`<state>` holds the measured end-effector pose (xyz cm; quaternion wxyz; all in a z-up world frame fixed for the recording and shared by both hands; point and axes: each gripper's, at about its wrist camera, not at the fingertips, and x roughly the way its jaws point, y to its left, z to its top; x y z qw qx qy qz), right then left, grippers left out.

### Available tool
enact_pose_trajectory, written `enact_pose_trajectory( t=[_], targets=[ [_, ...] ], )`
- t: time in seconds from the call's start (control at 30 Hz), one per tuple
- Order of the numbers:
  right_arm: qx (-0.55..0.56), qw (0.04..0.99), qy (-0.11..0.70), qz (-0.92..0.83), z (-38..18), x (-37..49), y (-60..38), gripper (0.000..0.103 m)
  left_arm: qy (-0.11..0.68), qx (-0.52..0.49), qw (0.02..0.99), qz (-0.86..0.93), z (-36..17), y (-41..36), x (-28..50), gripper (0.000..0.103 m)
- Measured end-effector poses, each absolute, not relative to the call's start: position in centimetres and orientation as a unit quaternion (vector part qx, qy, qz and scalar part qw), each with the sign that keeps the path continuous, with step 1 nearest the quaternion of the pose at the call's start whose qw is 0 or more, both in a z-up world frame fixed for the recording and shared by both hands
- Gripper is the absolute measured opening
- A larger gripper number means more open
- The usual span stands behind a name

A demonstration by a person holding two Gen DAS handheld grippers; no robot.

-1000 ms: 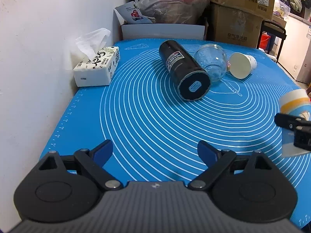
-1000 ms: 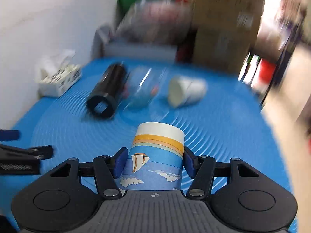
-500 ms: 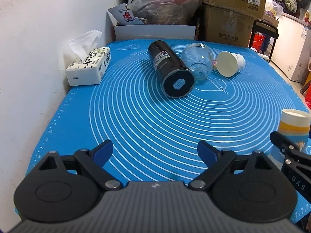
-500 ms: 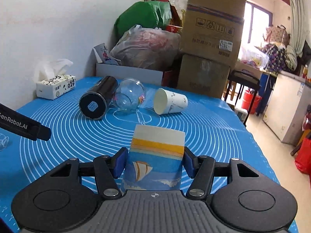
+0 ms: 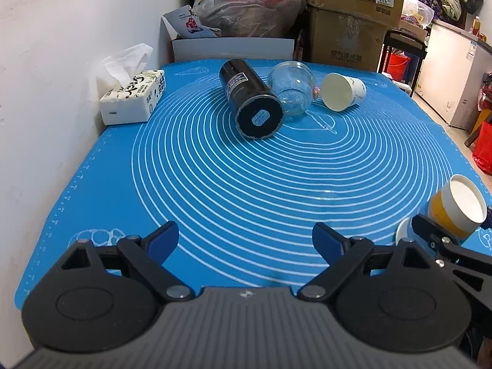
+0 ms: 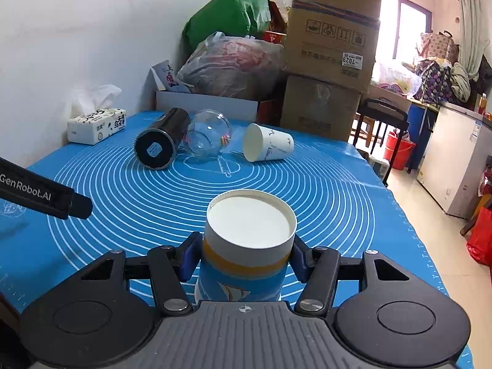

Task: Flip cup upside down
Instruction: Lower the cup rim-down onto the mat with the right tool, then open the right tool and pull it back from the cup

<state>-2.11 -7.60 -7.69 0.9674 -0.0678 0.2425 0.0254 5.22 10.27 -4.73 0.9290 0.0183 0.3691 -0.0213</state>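
A paper cup (image 6: 249,246) with blue sailboat print and an orange band stands bottom-up between my right gripper's (image 6: 246,253) blue pads, its white base facing me. The right gripper is shut on it at the blue mat's near right corner. The cup also shows in the left wrist view (image 5: 455,209), tilted, with the right gripper's black finger below it. My left gripper (image 5: 246,240) is open and empty, low over the mat's (image 5: 246,184) front edge, left of the cup.
A black cylinder (image 5: 250,103), a clear glass jar (image 5: 290,89) and a white paper cup (image 5: 343,90) lie on their sides at the mat's far middle. A tissue box (image 5: 133,97) sits by the left wall. Boxes and bags (image 5: 347,15) stand behind; floor lies right.
The right gripper turned the cup so its white base now faces up and brought it down near the mat. The left gripper drew back a little toward the front edge.
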Motion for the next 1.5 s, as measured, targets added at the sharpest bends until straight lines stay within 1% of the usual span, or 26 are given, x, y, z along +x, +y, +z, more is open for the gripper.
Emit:
enact_pose_trajectory(
  t=[0.03, 0.07, 0.13, 0.17, 0.23, 0.27, 0.33, 0.4, 0.6, 1.1, 1.5],
  targets=[
    [-0.07, 0.967, 0.242, 0.027, -7.6, -2.3, -7.5, 0.059, 0.369, 0.019, 0.929, -0.021, -4.7, 10.2, 5.0, 0.093],
    [-0.072, 0.967, 0.244, 0.029, -7.6, -2.3, -7.4, 0.06, 0.368, 0.019, 0.929, -0.02, -4.6, 10.1, 4.8, 0.093],
    [-0.072, 0.966, 0.248, 0.032, -7.7, -2.5, -7.5, 0.068, 0.366, 0.02, 0.93, -0.02, -4.5, 10.0, 4.4, 0.093],
    [-0.068, 0.966, 0.248, 0.038, -7.6, -2.6, -7.6, 0.07, 0.365, 0.02, 0.931, -0.02, -4.4, 9.9, 4.2, 0.093],
    [-0.062, 0.966, 0.245, 0.047, -7.3, -3.0, -7.8, 0.079, 0.361, 0.021, 0.932, -0.02, -4.2, 9.7, 3.8, 0.093],
    [-0.063, 0.967, 0.24, 0.05, -7.1, -3.3, -7.9, 0.08, 0.36, 0.021, 0.933, -0.021, -4.1, 9.5, 3.5, 0.093],
    [-0.062, 0.968, 0.234, 0.059, -6.5, -3.8, -8.1, 0.089, 0.357, 0.021, 0.933, -0.022, -4.0, 9.1, 3.0, 0.093],
    [-0.062, 0.969, 0.232, 0.062, -5.9, -4.3, -8.3, 0.094, 0.355, 0.022, 0.934, -0.024, -3.8, 8.7, 2.4, 0.093],
    [-0.046, 0.968, 0.238, 0.065, -4.4, -6.4, -9.8, 0.097, 0.348, 0.018, 0.937, -0.032, -3.4, 7.5, 0.2, 0.093],
    [-0.014, 0.963, 0.266, 0.039, -3.5, -11.4, -14.0, 0.098, 0.338, 0.023, 0.939, -0.055, -3.5, 5.1, -5.7, 0.094],
    [-0.008, 0.964, 0.262, 0.035, -3.0, -13.2, -14.7, 0.098, 0.329, 0.026, 0.942, -0.066, -3.3, 4.0, -7.5, 0.094]
  ],
)
